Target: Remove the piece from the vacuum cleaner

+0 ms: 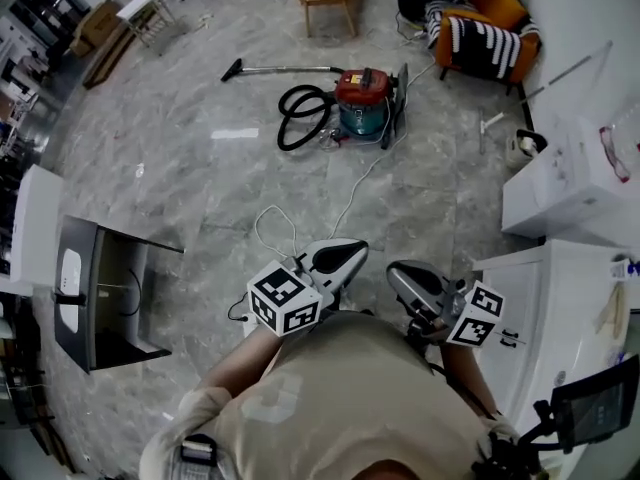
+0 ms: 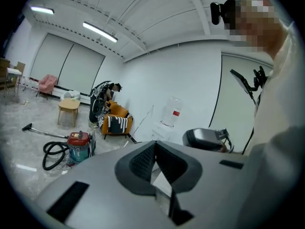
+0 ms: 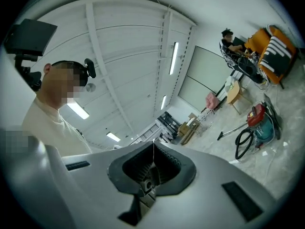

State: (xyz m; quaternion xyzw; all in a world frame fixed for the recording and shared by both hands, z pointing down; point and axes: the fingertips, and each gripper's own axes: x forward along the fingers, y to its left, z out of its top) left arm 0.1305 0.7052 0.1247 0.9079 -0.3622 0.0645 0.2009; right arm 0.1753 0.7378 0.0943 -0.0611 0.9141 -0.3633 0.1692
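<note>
1 vacuum cleaner (image 1: 362,100) is standing on the marble floor (image 1: 200,178), with a red top and a teal body. 1 black hose (image 1: 298,118) is lying coiled just left of the vacuum cleaner and touching it. 1 long wand (image 1: 285,69) is stretching away from the vacuum cleaner to the left, ending in 1 dark floor nozzle (image 1: 232,69). 1 white cord (image 1: 352,190) is trailing from the vacuum cleaner down across the floor toward the person. Every piece is sitting attached to the vacuum cleaner.

The person is holding 2 tools close to the chest, well apart from the vacuum cleaner and nearer the camera than it. The left hand-held gripper (image 1: 356,249) is pointing up the picture toward the vacuum cleaner. In the left gripper view its 2 jaws are meeting at the tip with nothing between them (image 2: 155,143), and the vacuum cleaner (image 2: 78,145) is showing far off at the left. The right hand-held gripper (image 1: 400,274) is staying further right of the vacuum cleaner's line. Its 2 jaws are pressing together on nothing (image 3: 153,145), and the vacuum cleaner (image 3: 259,120) is appearing small at the right edge.

1 orange armchair (image 1: 485,23) with 1 striped blanket is standing right of the vacuum cleaner and beyond it. 1 white desk (image 1: 545,303) is standing well below and right of the vacuum cleaner.
</note>
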